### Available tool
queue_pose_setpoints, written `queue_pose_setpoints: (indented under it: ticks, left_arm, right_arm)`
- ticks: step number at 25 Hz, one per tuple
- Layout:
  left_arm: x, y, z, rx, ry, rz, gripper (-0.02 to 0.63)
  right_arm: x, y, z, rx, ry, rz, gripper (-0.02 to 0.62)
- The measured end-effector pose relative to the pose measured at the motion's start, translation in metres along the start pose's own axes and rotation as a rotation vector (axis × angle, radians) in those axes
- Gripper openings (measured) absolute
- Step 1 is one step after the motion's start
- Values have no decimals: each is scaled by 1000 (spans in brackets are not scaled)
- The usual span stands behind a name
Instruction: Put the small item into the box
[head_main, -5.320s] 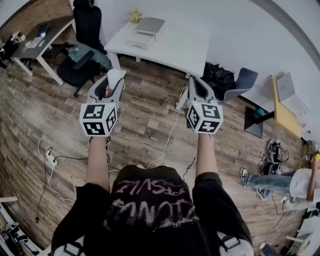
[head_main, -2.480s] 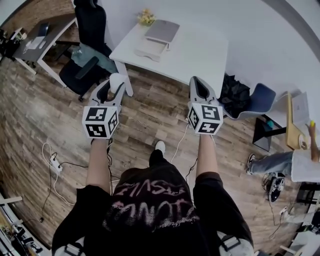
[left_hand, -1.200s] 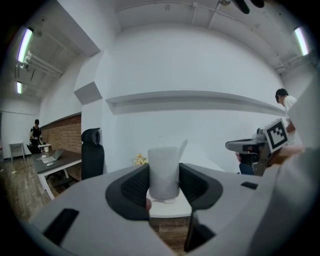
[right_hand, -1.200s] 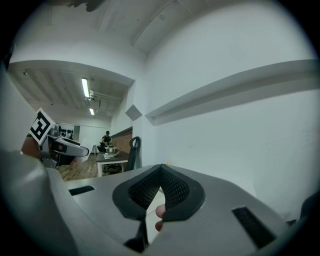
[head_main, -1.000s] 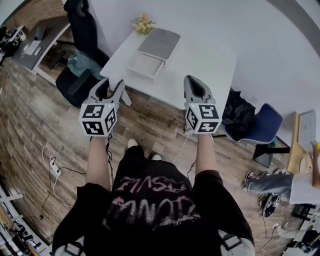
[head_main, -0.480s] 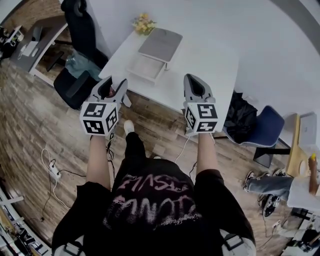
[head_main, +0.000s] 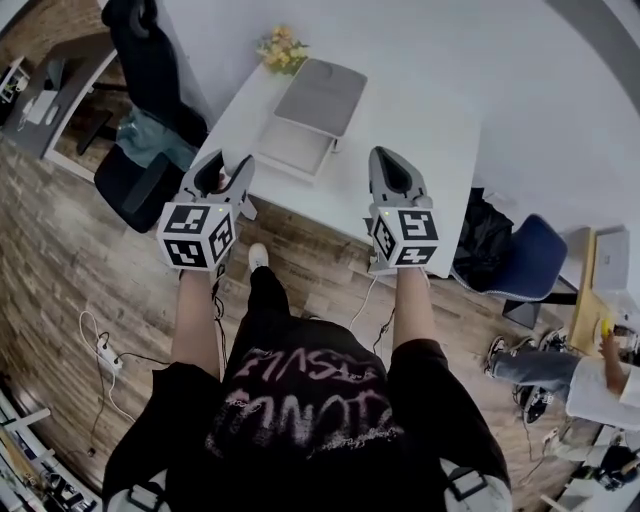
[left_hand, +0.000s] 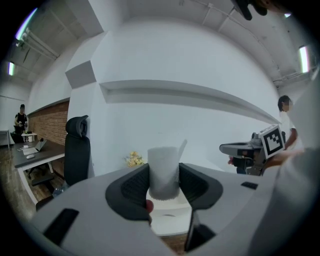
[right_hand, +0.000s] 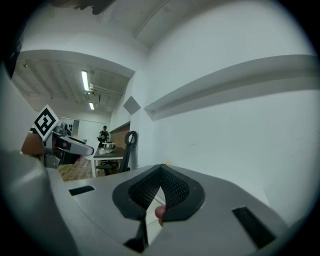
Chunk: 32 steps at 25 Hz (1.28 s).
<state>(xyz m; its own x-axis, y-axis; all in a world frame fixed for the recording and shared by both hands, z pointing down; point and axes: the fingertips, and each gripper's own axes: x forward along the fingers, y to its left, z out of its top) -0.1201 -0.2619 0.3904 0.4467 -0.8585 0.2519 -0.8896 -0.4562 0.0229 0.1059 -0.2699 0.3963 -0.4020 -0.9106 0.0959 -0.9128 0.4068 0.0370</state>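
Fingers (left_hand: 131, 189) of the left gripper (left_hand: 164, 182) clamp a small white cylinder (left_hand: 163, 161); the right gripper (right_hand: 160, 176) is clenched, empty. Item grasped; the open box (head_main: 290, 150) on the far table (head_main: 420, 130) is not yet reached.

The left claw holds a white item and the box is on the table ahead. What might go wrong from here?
The white cylindrical item stands above the left claw's pads, gripped low down; it may tilt or slip. A white cable trails over the wooden floor by the person's feet, a trip hazard. The shallow white open box sits near the white table's edge; a nudge might shift it.
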Motion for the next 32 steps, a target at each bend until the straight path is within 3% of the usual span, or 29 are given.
queue_pose_setpoints:
  ticks: [19, 32]
  left_arm:
    - [142, 98, 32, 34, 47, -248, 179]
    - [195, 108, 44, 62, 64, -402, 179]
  right_arm:
    - [135, -26, 10, 59, 56, -225, 10]
    - [150, -39, 13, 83, 70, -392, 11]
